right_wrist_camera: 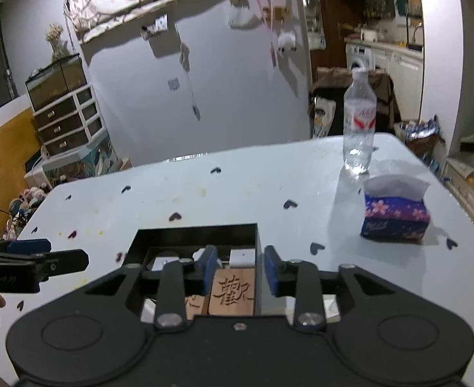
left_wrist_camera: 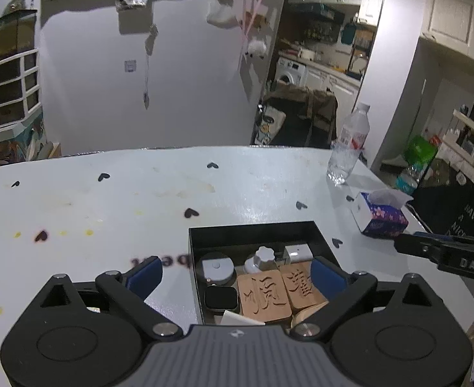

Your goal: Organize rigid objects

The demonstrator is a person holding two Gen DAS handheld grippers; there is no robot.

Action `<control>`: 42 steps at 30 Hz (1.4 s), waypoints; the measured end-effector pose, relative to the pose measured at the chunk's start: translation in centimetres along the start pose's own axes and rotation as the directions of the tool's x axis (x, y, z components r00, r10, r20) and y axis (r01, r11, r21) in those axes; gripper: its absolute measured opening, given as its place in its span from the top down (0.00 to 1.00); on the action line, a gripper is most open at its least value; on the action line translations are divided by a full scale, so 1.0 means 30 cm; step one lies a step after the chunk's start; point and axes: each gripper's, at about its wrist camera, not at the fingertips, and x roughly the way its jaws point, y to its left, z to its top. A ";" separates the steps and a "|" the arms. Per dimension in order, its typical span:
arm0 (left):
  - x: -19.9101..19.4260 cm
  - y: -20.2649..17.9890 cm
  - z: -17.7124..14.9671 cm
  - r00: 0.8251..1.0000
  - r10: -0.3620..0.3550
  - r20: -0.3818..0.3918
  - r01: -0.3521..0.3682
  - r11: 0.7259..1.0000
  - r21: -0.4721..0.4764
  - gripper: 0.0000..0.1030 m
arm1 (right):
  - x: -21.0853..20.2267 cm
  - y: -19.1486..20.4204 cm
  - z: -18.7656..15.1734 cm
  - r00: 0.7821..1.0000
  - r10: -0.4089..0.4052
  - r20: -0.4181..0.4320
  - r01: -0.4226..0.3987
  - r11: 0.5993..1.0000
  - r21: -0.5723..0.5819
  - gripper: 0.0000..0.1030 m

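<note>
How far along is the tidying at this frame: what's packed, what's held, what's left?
Looks nearly done: the black box already holds two carved wooden blocks, a dark watch-like piece and small white items. Nothing in hand: left hand-held gripper wide open, right hand-held gripper open, both empty. Only the bottle and tissue pack remain outside.

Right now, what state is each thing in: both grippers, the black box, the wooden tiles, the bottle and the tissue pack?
left gripper: open wide, holding nothing.
right gripper: partly open, nothing between the pads.
black box: lidless, on the table, filled with small items.
wooden tiles: lying flat in the box, carved faces up.
water bottle: upright, capped.
tissue pack: opened, a tissue sticking out.
</note>
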 end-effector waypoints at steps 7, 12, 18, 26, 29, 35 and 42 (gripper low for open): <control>-0.033 -0.024 -0.072 0.999 0.029 0.029 -0.028 0.999 -0.036 0.02 | -0.064 -0.017 -0.044 0.997 -0.013 0.074 0.017 0.999 -0.051 0.43; -0.084 -0.051 -0.109 0.999 0.034 0.043 -0.032 0.998 -0.047 0.00 | -0.114 -0.029 -0.077 0.997 -0.019 0.078 0.025 0.997 -0.079 0.28; -0.143 -0.081 -0.147 0.997 0.063 0.052 -0.060 0.997 -0.056 0.00 | -0.160 -0.028 -0.108 0.996 -0.032 0.078 0.040 0.994 -0.102 0.15; -0.193 -0.103 -0.193 0.989 0.143 0.026 -0.143 0.989 -0.034 0.00 | -0.185 -0.004 -0.146 0.997 -0.061 0.051 0.068 0.988 -0.141 0.04; -0.202 -0.094 -0.205 0.989 0.148 0.017 -0.147 0.988 -0.051 0.00 | -0.184 0.001 -0.155 0.997 -0.067 0.034 0.072 0.986 -0.152 0.00; -0.207 -0.085 -0.219 0.986 0.167 -0.002 -0.167 0.983 -0.072 0.00 | -0.170 -0.001 -0.162 0.995 -0.096 0.006 0.096 0.984 -0.153 0.00; -0.197 -0.087 -0.214 0.981 0.192 -0.017 -0.193 0.979 -0.070 0.00 | -0.156 -0.005 -0.161 0.993 -0.117 -0.013 0.113 0.981 -0.159 0.00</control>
